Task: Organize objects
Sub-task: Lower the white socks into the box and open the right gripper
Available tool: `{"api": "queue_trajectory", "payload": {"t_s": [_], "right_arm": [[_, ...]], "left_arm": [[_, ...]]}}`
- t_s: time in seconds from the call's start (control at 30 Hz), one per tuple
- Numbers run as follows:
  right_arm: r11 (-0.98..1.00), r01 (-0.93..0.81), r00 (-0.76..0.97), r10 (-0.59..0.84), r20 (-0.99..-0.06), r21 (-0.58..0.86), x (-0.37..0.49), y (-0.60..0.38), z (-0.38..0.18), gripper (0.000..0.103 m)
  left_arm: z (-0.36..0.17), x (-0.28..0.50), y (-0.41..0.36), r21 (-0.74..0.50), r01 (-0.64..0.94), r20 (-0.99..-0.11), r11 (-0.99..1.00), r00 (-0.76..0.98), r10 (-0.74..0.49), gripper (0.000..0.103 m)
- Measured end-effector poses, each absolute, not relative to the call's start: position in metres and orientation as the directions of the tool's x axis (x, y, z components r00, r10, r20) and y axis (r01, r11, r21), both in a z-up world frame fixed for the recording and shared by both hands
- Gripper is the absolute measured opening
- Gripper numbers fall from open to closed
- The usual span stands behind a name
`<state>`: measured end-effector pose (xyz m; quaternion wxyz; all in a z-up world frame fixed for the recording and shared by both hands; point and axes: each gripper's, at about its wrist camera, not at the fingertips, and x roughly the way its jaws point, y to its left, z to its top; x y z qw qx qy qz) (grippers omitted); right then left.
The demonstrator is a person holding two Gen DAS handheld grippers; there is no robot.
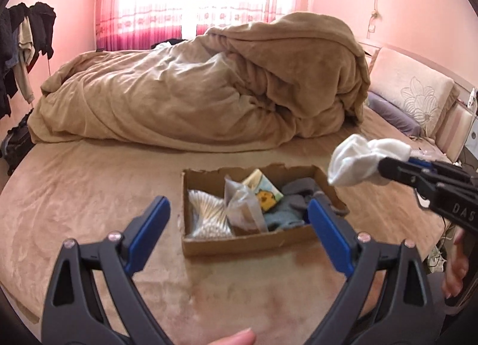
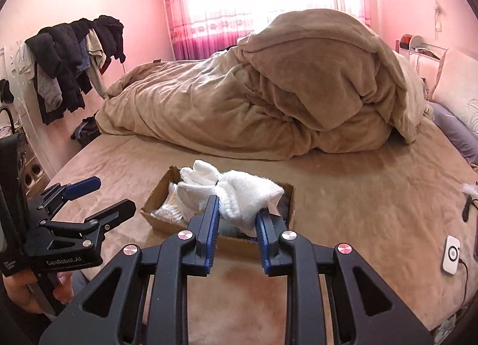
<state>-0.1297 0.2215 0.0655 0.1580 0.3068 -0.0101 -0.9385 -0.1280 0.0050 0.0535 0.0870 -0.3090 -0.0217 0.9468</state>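
A shallow cardboard box (image 1: 248,242) sits on the tan bed. It holds a bag of cotton swabs (image 1: 206,216), a clear plastic bag (image 1: 245,210), a small picture pack (image 1: 264,192) and grey and blue socks (image 1: 294,198). My right gripper (image 2: 237,210) is shut on a bundle of white socks (image 2: 239,189) and holds it above the box's (image 2: 155,210) near edge; in the left wrist view the socks (image 1: 361,162) hang right of the box. My left gripper (image 1: 237,207) is open and empty, in front of the box; it shows at the left in the right wrist view (image 2: 115,194).
A heaped tan duvet (image 1: 209,94) fills the back of the bed. Pillows (image 1: 418,97) lie at the right. Dark clothes hang on a rack (image 2: 71,55) at the left. A white charger puck (image 2: 451,255) with a cable lies on the bed's right side.
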Motion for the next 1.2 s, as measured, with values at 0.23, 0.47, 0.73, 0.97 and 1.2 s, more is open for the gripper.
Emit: {"api": "queue_trajectory", "payload": {"t_s": [0.23, 0.47, 0.73, 0.97, 1.2], "right_arm": [[-0.943, 0.307, -0.716, -0.318, -0.621, 0.129, -0.173, 0.204, 0.033, 0.025], [-0.94, 0.318, -0.668, -0.317, -0.673, 0.127, -0.213, 0.181, -0.001, 0.025], [-0.94, 0.324, -0.616, -0.294, -0.73, 0.105, -0.236, 0.161, -0.04, 0.025], [-0.934, 0.34, -0.618, -0.309, -0.723, 0.108, -0.23, 0.162, -0.04, 0.029], [-0.938, 0.336, -0.656, -0.295, -0.695, 0.082, -0.204, 0.166, -0.024, 0.057]], "left_arm": [[0.023, -0.16, -0.001, -0.11, -0.103, -0.598, -0.989, -0.788, 0.148, 0.095], [-0.009, -0.188, -0.011, -0.077, -0.067, -0.632, -0.995, -0.768, 0.101, 0.095], [-0.024, -0.196, -0.019, -0.106, -0.064, -0.658, -0.992, -0.744, 0.118, 0.095], [-0.021, -0.184, -0.018, -0.115, -0.066, -0.651, -0.991, -0.749, 0.125, 0.095], [0.0, -0.162, -0.016, -0.12, -0.072, -0.618, -0.99, -0.775, 0.131, 0.095]]}}
